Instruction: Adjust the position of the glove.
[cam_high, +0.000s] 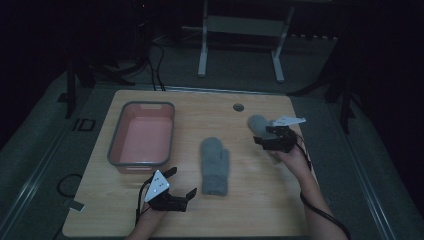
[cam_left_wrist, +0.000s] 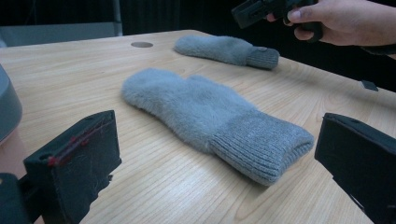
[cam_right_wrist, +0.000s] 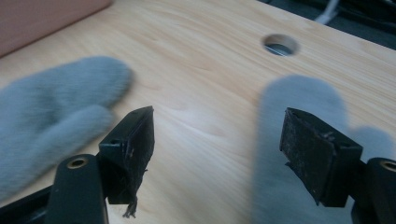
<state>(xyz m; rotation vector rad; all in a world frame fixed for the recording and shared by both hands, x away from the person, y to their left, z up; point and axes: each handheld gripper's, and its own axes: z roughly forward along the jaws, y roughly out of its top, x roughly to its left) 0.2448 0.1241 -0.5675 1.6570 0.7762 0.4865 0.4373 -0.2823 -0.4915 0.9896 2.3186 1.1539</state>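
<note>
Right gripper view: right gripper (cam_right_wrist: 217, 149) with its jaws spread wide and nothing between them — bare wood in the gap, the far mitten (cam_right_wrist: 299, 154) blurred beneath its right-hand jaw, not touched as far as can be told.
Left gripper: left gripper (cam_left_wrist: 210, 177) also wide apart and empty, the near mitten's cuff lying between its jaws but clear of both.
Near mitten: near mitten (cam_high: 215, 165) lies flat at table centre, cuff toward 6 o'clock.
Far mitten, high view: at about 2 o'clock from the near one, well apart.
Handling: judged soft, light, fuzzy, limp — best pinched at the ribbed cuff.
Bin: pink bin (cam_high: 116, 145) at 9 o'clock.
Surface: wooden table (cam_high: 270, 200).
</note>
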